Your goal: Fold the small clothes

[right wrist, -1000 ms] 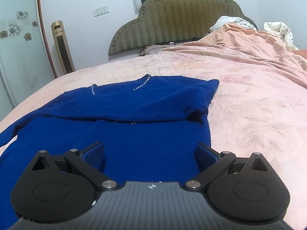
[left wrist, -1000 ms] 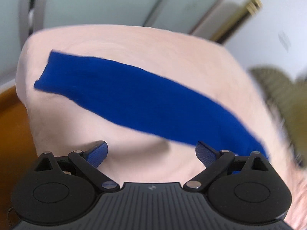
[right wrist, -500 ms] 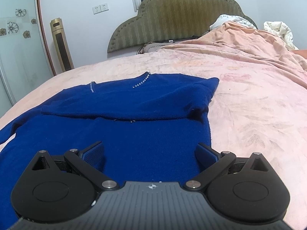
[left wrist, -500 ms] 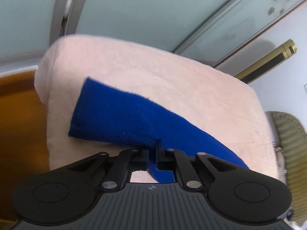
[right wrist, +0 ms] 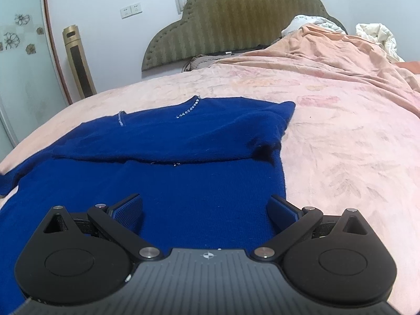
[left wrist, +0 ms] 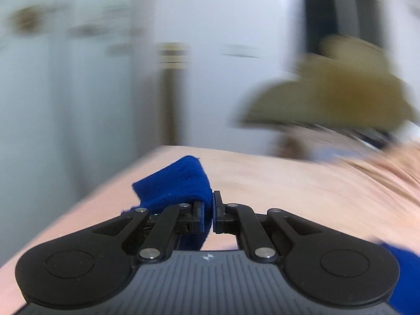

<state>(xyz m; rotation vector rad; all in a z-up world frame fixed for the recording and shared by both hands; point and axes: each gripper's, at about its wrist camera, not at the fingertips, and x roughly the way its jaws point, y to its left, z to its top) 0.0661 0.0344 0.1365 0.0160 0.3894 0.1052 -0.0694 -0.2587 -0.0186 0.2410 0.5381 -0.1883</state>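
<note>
A dark blue knit sweater (right wrist: pixel 168 157) with small beads at the neckline lies flat on the pink bed cover (right wrist: pixel 341 131); its right sleeve is folded across the chest. My right gripper (right wrist: pixel 206 210) is open and empty just above the sweater's lower body. My left gripper (left wrist: pixel 208 216) is shut on the blue sleeve end (left wrist: pixel 178 183), which is lifted off the bed and bunches up above the jaws. More blue fabric shows at the lower right edge of the left wrist view (left wrist: pixel 404 270). That view is motion-blurred.
An olive padded headboard (right wrist: pixel 236 21) stands at the far end of the bed. A gold tower fan (right wrist: pixel 78 63) stands by the wall at left. Crumpled white bedding (right wrist: pixel 375 36) lies at the far right. The bed's left edge runs near the sleeve.
My left gripper closed on the sleeve end, lifted it off the bed and swung round towards the headboard. My right gripper stayed open over the sweater, almost still.
</note>
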